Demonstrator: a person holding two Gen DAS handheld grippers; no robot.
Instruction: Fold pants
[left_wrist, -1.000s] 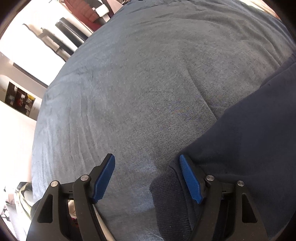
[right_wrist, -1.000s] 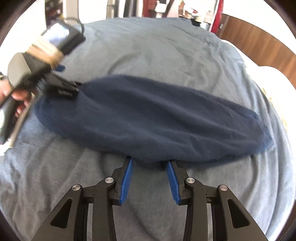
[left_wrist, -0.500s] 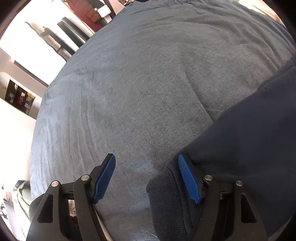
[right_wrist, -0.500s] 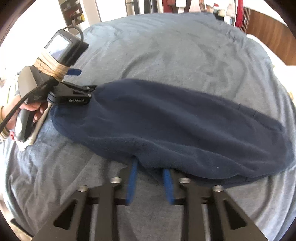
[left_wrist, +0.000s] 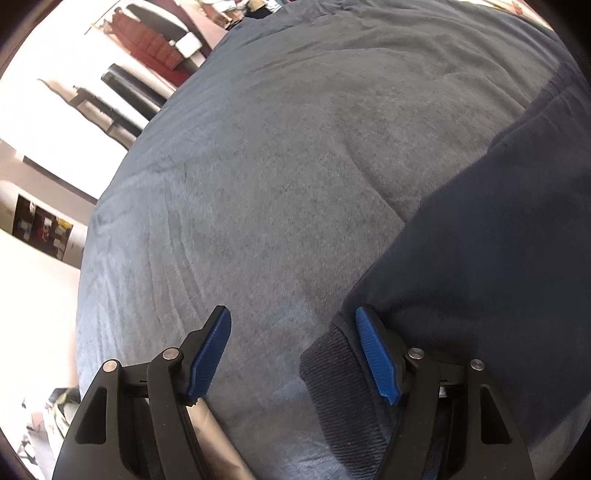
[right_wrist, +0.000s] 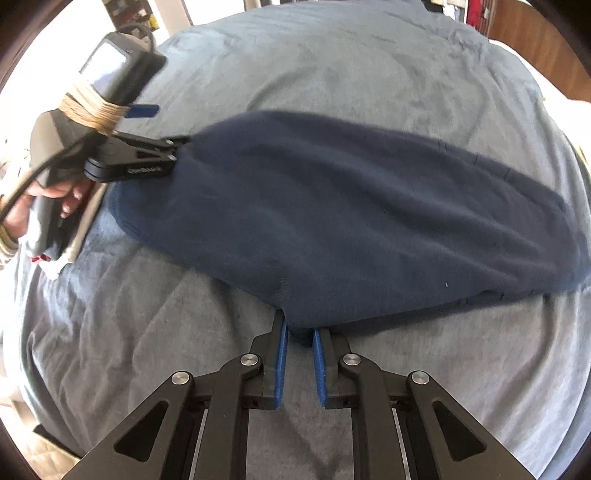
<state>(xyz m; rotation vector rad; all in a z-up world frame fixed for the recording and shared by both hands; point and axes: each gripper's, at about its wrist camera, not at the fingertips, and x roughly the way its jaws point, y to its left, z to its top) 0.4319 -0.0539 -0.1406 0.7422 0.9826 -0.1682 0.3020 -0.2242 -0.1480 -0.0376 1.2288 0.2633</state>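
Right tool: jaws closing on the pants' near edge.
Left tool: open, cuff between its jaws.
Bed: grey cover.

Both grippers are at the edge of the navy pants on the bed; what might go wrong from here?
1. The right gripper is closing on only a small bunch of the pants edge; it may slip out when lifted.
2. The left gripper is open, with the ribbed cuff against only one finger; closing may miss it.
3. A lone right lift may skew the fold.

Navy pants lie flat across a bed's grey-blue cover.
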